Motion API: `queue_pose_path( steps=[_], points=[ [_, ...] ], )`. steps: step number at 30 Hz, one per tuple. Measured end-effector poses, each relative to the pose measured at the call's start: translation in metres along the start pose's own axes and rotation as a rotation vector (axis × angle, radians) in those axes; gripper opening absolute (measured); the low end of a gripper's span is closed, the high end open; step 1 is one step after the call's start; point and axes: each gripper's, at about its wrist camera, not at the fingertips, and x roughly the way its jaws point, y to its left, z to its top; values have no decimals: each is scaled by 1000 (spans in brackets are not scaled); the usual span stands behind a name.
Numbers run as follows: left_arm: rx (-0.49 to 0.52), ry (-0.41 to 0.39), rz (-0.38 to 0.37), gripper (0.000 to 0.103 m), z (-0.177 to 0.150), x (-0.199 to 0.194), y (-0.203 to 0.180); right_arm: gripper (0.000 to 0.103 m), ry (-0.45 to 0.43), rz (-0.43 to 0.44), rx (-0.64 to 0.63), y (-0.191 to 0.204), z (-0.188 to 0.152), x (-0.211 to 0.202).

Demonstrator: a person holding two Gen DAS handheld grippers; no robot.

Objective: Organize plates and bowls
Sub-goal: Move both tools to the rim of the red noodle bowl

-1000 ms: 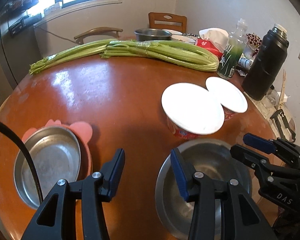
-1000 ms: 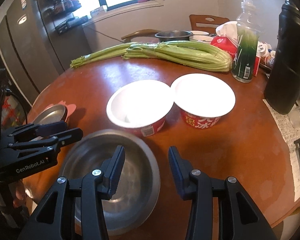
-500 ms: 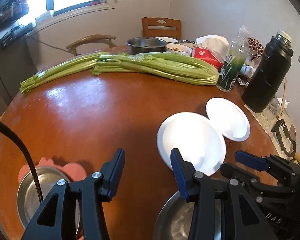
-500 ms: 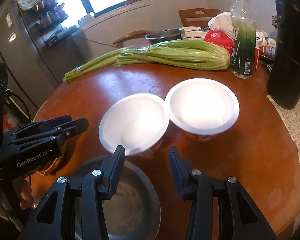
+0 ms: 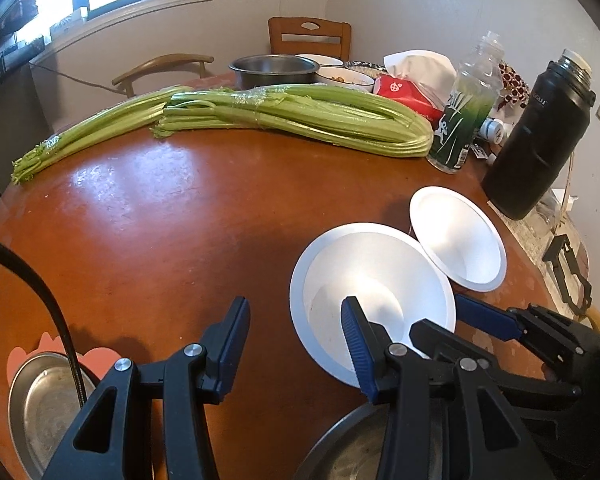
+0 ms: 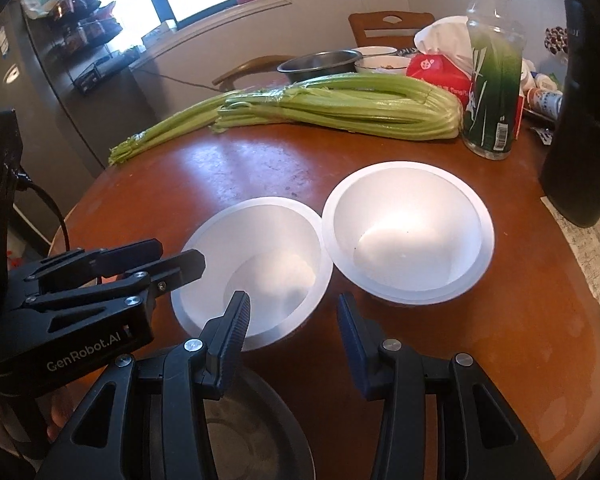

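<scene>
**Both grippers farther in over the table**

Round brown table, celery at back. Left gripper released, empty, now nearer the left white bowl; steel bowl slipped low. Right gripper released, empty; right white bowl touches its neighbour.

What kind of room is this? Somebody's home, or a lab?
Most likely a home kitchen or dining corner. A round wooden table holds a bundle of celery and two white disposable bowls, with a tall fridge by the window and wooden chairs behind.
</scene>
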Motion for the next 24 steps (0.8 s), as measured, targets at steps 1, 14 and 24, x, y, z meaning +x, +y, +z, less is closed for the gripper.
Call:
queue_pose_path(
  steps=[1,14,24],
  points=[
    [-3,10,8,47,0,3,1,47,0,0,-2,0,0,2],
    [-56,40,-54,46,-4,14,10,37,-4,7,-32,3,4,9],
    [-75,-9,-47,44,-3,-7,15,35,-46,39,-64,15,8,-2]
  ],
)
